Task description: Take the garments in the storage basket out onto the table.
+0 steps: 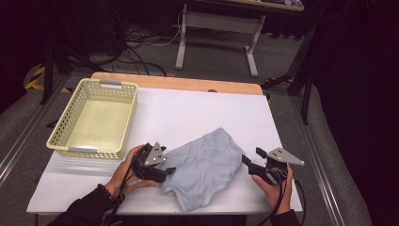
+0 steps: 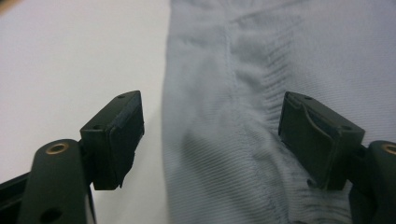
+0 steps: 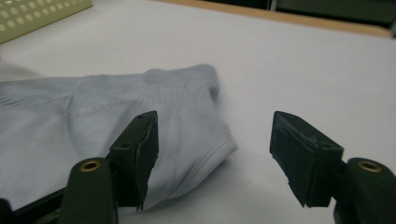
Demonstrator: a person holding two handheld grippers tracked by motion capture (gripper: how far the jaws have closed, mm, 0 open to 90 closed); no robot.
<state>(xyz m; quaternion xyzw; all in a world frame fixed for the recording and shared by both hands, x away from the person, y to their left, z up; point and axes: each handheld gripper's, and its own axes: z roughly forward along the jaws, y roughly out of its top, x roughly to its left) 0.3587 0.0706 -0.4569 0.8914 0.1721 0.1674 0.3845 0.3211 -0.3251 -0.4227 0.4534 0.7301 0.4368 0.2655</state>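
You see a soft, ribbed cloth garment [image 1: 202, 167] on the smooth, matt white counter [image 1: 188, 113]. The basket [image 1: 94, 117] is holey plastic. Your tongs [image 2: 210, 140] look matt black.

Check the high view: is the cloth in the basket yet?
No, the cloth lies on the white table between both grippers, apart from the basket.

The setting is a lab-type recording station: a white-covered table [image 1: 197, 108] at frame centre stands on grey floor between metal rails [image 1: 320, 165], with loose cables [image 1: 141, 42] at upper left, a bench frame [image 1: 216, 28] at top, and dark curtains [image 1: 362, 70] at right.
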